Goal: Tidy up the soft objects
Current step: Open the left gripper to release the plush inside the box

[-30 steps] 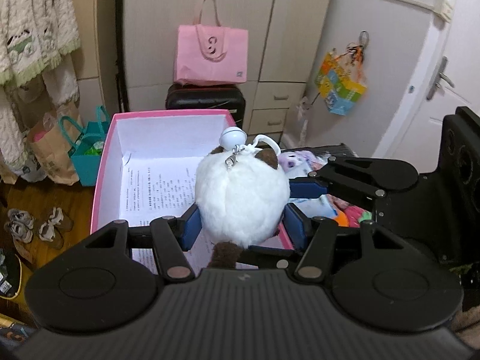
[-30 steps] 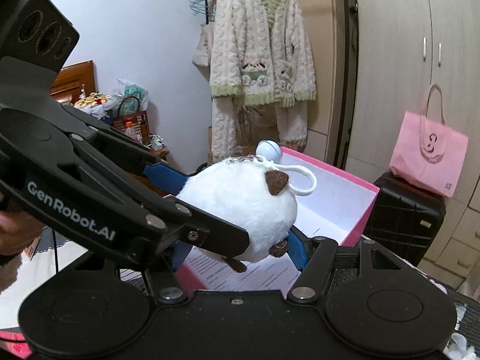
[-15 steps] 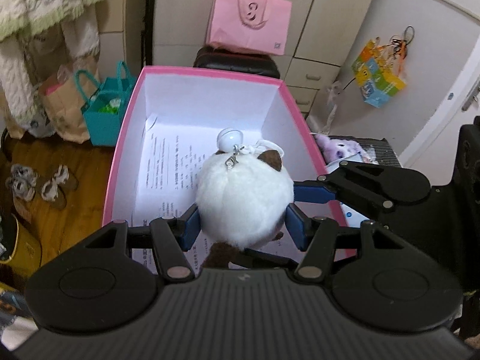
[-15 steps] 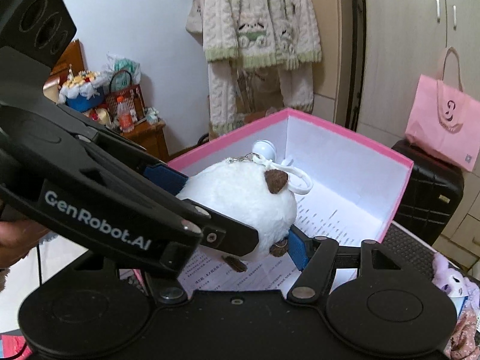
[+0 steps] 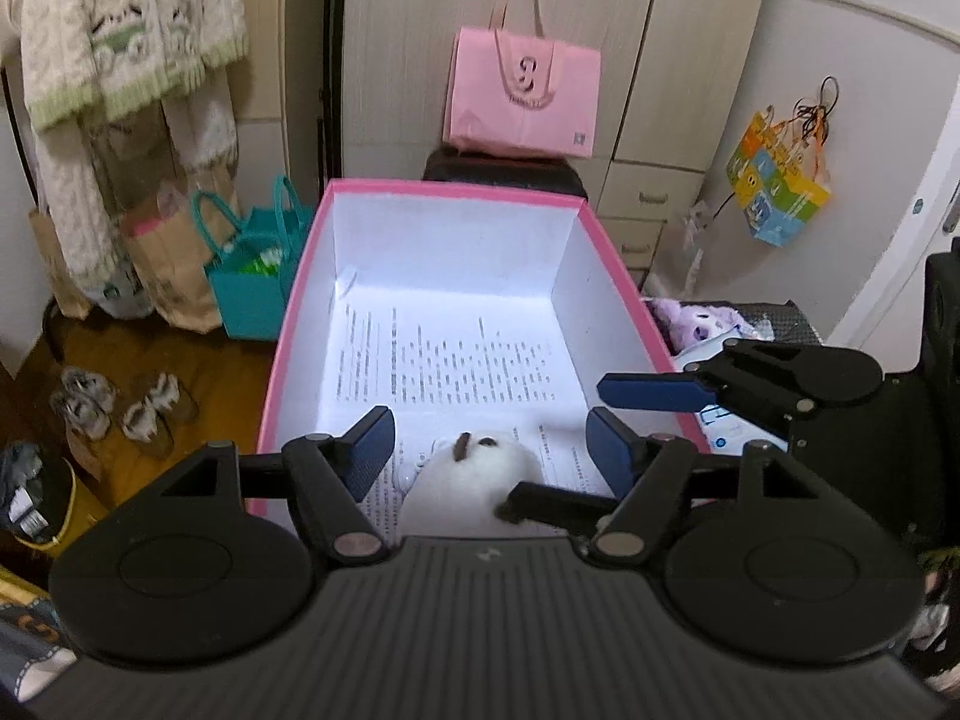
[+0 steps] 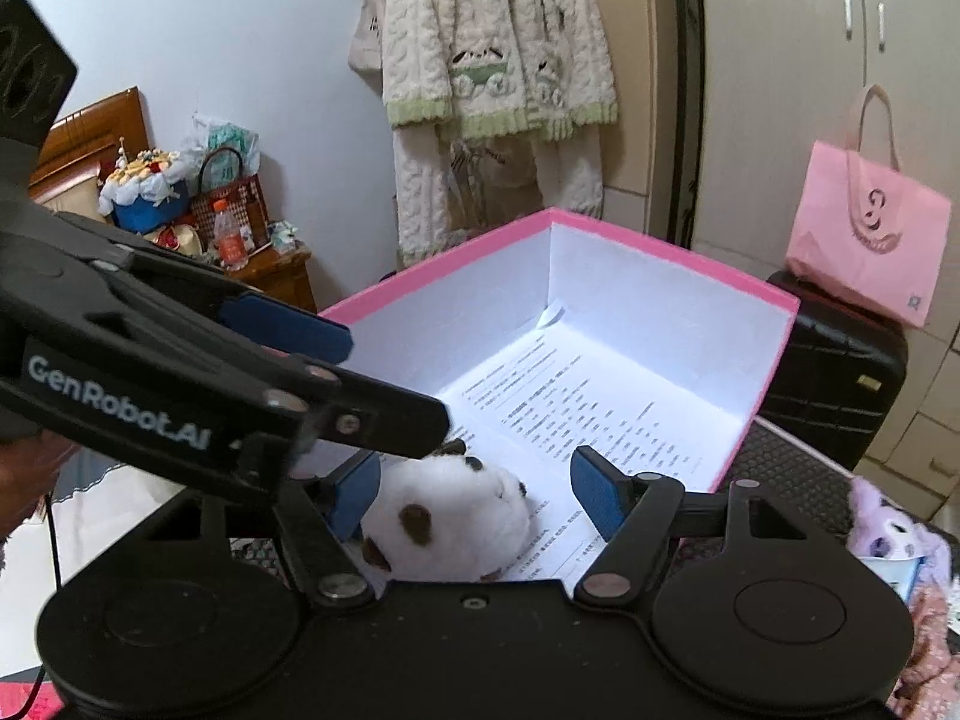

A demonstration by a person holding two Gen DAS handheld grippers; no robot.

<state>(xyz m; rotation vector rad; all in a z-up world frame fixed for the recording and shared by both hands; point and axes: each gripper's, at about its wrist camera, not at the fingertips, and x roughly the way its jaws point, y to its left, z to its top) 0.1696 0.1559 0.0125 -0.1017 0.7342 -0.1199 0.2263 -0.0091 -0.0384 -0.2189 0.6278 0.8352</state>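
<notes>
Both tools, left tool (image 5: 489, 441) and right tool (image 6: 477, 492), have just been opening, now spread; white plush keychain (image 6: 447, 522) lies loose inside pink box (image 5: 447, 195) on printed paper. I'd lift straight up, avoiding snagging fur.

Pink tote bag (image 5: 523, 97) atop a black suitcase (image 6: 837, 384), cream knit cardigan (image 6: 492, 54) hanging by the wardrobe (image 5: 690, 30), teal bag (image 5: 255, 276) on the wooden floor (slippers (image 5: 114, 408) nearby), colourful paper bag (image 5: 777, 186) hanging on the wall, orange-capped bottle (image 6: 228, 237) on a wooden cabinet.
</notes>
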